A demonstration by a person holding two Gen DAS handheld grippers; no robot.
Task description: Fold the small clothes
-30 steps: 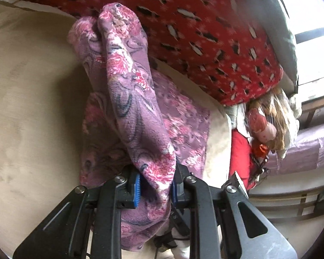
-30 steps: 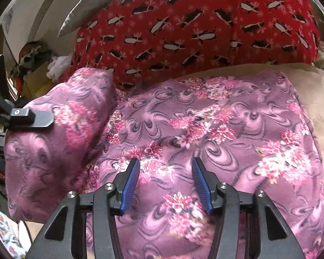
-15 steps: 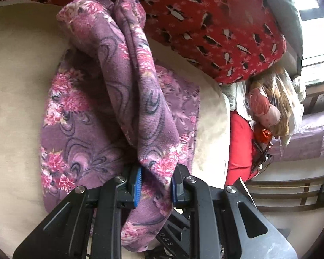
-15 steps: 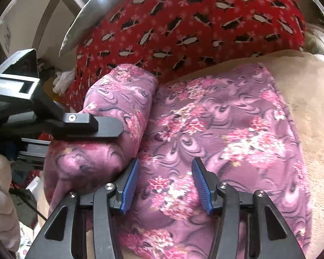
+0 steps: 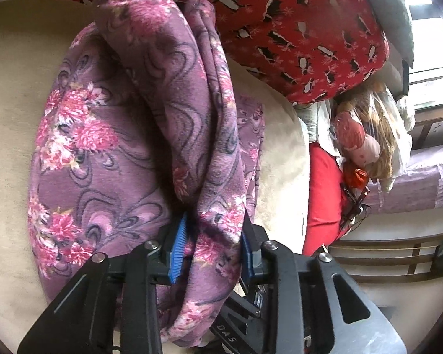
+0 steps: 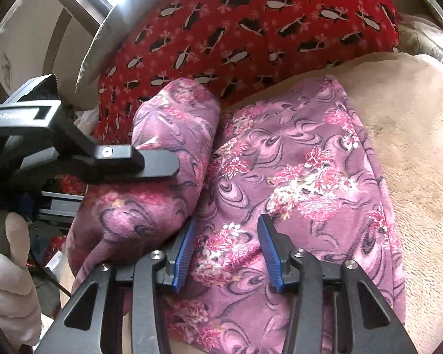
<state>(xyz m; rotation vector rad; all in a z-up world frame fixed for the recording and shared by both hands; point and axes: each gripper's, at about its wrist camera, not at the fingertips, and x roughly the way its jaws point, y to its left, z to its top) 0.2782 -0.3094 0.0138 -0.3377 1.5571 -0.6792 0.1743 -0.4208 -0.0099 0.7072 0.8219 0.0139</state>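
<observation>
Purple floral garment [image 6: 295,177] lies on our beige blanket [image 6: 413,147]; left gripper [image 5: 211,243], jaws just widening, still brackets its lifted fold, while right gripper [image 6: 227,253], narrowing, hovers unclamped above it.

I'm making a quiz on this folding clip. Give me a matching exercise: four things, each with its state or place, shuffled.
Things:
1. left gripper
2. right gripper
3. purple floral garment
4. red penguin-print cushion

States or places:
A. behind the garment
B. partly spread on the beige blanket
C. a raised fold between its fingers
D. open above flat cloth

Pairs: 1-C, 2-D, 3-B, 4-A
</observation>
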